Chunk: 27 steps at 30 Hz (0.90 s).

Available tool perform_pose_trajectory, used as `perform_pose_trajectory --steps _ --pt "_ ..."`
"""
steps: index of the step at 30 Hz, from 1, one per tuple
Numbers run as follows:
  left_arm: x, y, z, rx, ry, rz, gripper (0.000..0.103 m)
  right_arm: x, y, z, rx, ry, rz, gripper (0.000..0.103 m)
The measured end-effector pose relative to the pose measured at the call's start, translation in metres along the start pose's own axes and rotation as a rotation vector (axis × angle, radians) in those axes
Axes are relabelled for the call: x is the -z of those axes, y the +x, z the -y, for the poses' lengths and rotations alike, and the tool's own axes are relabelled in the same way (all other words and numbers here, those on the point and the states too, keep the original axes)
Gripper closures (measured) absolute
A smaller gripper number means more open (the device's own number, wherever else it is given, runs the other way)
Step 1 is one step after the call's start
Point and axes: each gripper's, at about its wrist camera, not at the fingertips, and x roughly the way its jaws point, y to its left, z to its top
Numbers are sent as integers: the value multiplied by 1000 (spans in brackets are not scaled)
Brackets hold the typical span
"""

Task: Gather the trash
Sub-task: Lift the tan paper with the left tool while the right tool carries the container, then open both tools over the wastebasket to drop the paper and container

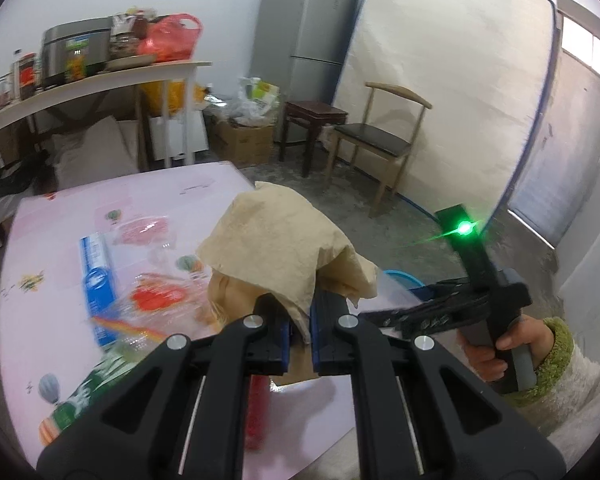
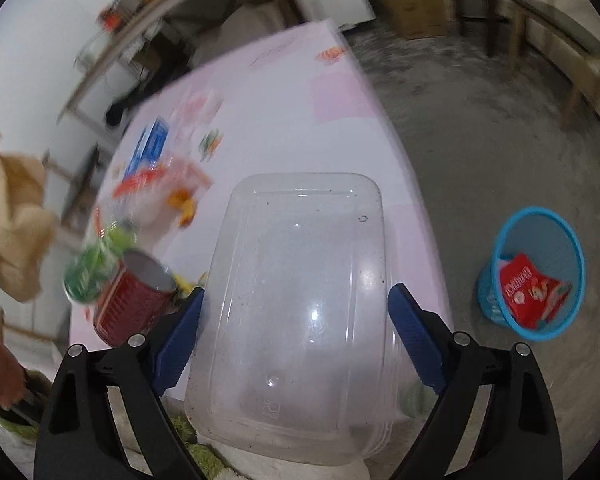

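Two grippers work over a pink table (image 2: 300, 120). The left gripper (image 1: 300, 328) is clamped on a crumpled brown paper (image 1: 276, 240). The right gripper (image 2: 296, 332) stands wide around a clear plastic container (image 2: 300, 300), pads not visibly pressing. A red can (image 2: 132, 296) and wrappers (image 2: 160, 184) crowd the table's left. Only the right wrist view shows the blue bin (image 2: 536, 272) on the floor, a red packet (image 2: 528, 288) inside.

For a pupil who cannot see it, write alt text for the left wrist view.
The left gripper is shut on a crumpled beige paper napkin above a pink table littered with wrappers. To its right a hand holds the other gripper; chairs and a fridge stand behind.
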Motion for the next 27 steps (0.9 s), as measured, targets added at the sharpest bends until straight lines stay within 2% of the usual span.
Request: perform_pose_trajectory --steps 3,6,12,14,21,25,26,27 --pt "-11 22 20 67 23 -13 97 4 -30 41 23 104 70 15" --pt "-24 55 45 156 44 -58 97 16 -66 94 63 241 154 15" --pt "-40 152 110 321 54 -252 97 58 -114 194 116 519 259 15" --pt "-42 184 132 344 70 -313 97 73 -118 221 124 605 271 15" --pt "-29 310 206 332 123 -549 96 111 -114 278 129 770 270 15" --pt "-18 372 240 310 144 -641 96 127 -115 299 129 819 260 15" --pt "-15 386 247 289 150 -653 94 129 -115 303 129 826 258 15" --pt "-11 398 253 256 158 -663 83 132 -114 307 130 838 255 15"
